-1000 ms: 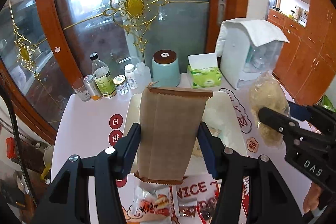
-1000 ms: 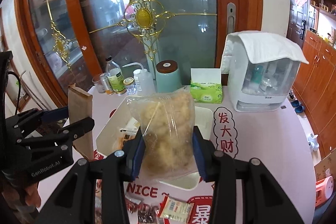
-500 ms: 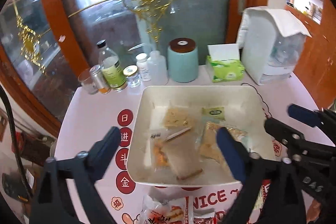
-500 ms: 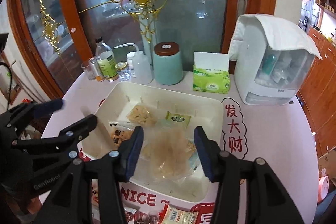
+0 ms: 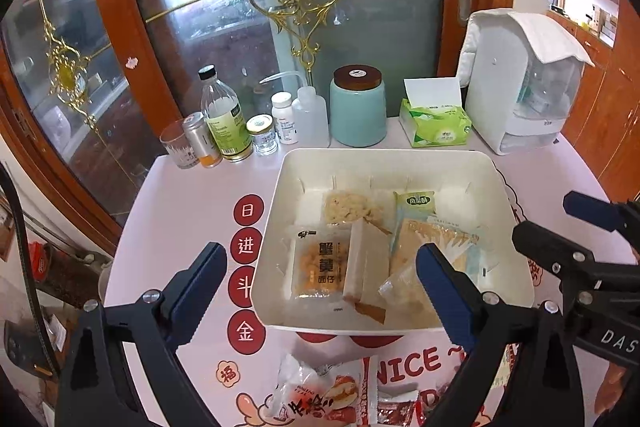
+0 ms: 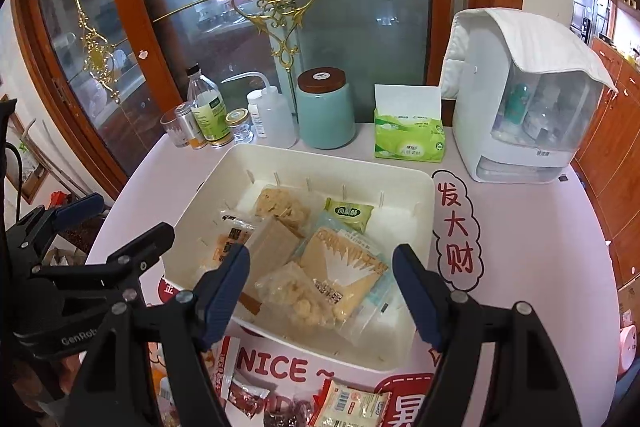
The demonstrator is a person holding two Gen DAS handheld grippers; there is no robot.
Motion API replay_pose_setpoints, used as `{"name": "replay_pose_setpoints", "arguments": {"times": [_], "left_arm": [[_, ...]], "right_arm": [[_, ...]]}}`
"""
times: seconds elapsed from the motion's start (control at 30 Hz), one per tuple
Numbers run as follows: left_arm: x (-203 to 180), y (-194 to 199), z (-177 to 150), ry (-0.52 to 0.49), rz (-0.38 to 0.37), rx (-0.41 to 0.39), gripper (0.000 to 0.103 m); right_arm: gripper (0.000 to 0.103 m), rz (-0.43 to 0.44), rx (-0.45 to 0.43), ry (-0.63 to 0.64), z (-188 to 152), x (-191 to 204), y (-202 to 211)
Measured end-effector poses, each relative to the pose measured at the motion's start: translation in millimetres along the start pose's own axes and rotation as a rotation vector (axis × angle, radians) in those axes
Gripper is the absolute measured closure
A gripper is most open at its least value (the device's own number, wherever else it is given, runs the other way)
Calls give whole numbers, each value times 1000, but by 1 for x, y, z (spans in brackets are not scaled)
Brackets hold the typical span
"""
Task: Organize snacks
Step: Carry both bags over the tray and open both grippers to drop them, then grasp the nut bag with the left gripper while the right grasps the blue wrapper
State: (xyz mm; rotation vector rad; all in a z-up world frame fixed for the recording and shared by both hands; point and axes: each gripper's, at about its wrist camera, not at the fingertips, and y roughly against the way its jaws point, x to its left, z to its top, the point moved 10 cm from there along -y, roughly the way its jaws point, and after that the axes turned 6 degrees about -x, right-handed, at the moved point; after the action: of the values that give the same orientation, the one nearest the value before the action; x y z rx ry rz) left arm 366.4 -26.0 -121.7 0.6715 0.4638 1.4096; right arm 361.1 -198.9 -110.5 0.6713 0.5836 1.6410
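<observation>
A white bin point(image 5: 508, 195) point(image 6: 420, 203) on the pink table holds several snack packets. Among them lie a brown paper packet point(image 5: 366, 265) point(image 6: 272, 241), a clear bag of pale crisps point(image 5: 404, 291) point(image 6: 298, 297), an orange packet point(image 5: 320, 265) and a small green packet point(image 5: 415, 202) point(image 6: 349, 213). My left gripper point(image 5: 322, 279) is open and empty above the bin's near side. My right gripper point(image 6: 322, 281) is open and empty above the bin's near right part. More loose snack packets point(image 5: 320, 395) point(image 6: 352, 403) lie on the table in front of the bin.
Behind the bin stand a glass, bottles and jars point(image 5: 224, 123), a teal canister point(image 5: 358, 107), a green tissue box point(image 5: 434, 125) and a white appliance under a cloth point(image 5: 520, 79). A glass door with wooden frame is behind. The table edge curves at left.
Both grippers let go: the brown packet dropped from the left and the clear crisp bag from the right, both now lying in the bin. Both jaws opened wide.
</observation>
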Motion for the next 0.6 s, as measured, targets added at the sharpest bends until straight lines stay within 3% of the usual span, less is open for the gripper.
{"name": "replay_pose_setpoints", "arguments": {"times": [0.6], "left_arm": [[13, 86, -40, 55, 25, -30, 8]], "right_arm": [[28, 18, -99, 121, -24, 20, 77]]}}
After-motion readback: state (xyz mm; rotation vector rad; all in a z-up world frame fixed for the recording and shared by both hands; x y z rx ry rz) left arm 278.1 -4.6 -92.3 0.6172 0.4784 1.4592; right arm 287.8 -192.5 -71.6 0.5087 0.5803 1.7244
